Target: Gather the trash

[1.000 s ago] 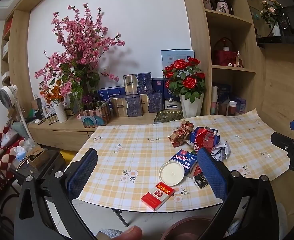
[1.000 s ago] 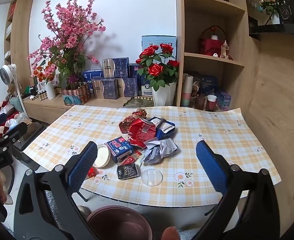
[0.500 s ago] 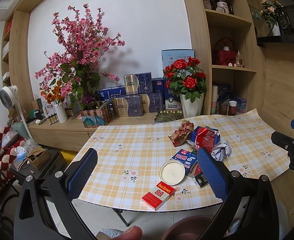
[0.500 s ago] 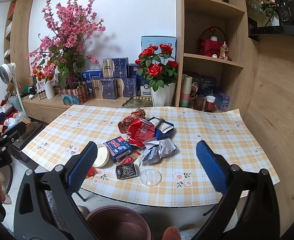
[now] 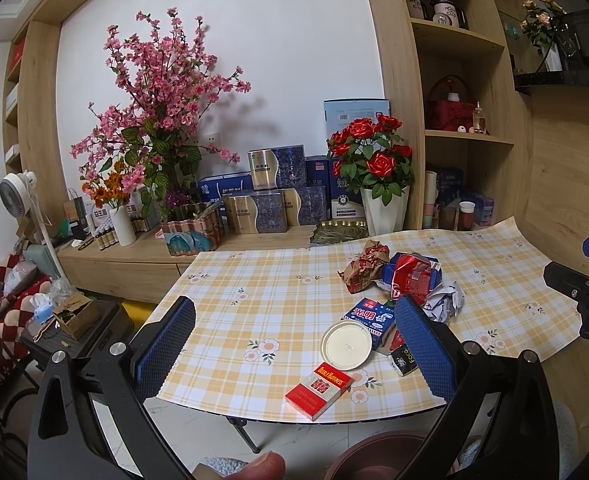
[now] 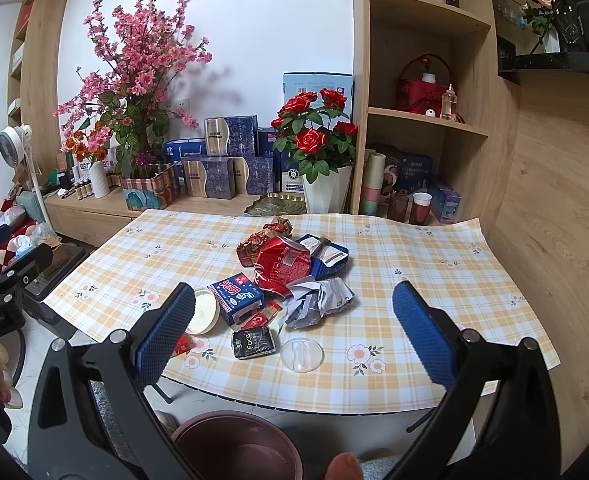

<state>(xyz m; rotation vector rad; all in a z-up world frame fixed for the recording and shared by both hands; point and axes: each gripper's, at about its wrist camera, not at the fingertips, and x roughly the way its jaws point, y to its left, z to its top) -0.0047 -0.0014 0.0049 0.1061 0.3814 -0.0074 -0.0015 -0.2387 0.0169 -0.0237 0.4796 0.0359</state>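
Observation:
A pile of trash lies on the checked tablecloth (image 6: 406, 264): a crushed red can (image 6: 282, 266), a blue carton (image 6: 236, 294), crumpled grey paper (image 6: 318, 300), a black packet (image 6: 253, 343), a clear lid (image 6: 301, 354), a white lid (image 5: 346, 345) and a red cigarette pack (image 5: 318, 388). A maroon bin (image 6: 238, 446) stands on the floor below the table's front edge. My left gripper (image 5: 294, 344) is open and empty, short of the table's left front. My right gripper (image 6: 294, 334) is open and empty, in front of the pile.
A wooden sideboard behind the table holds a pink blossom arrangement (image 5: 154, 128), blue gift boxes (image 5: 278, 192) and a white vase of red roses (image 6: 322, 148). Wooden shelves (image 6: 422, 120) rise at the right. A white fan (image 5: 18, 196) stands at the left.
Both grippers have drifted slightly closer to the table; the view has shifted only a little. Both stay open and nothing on the table has moved.

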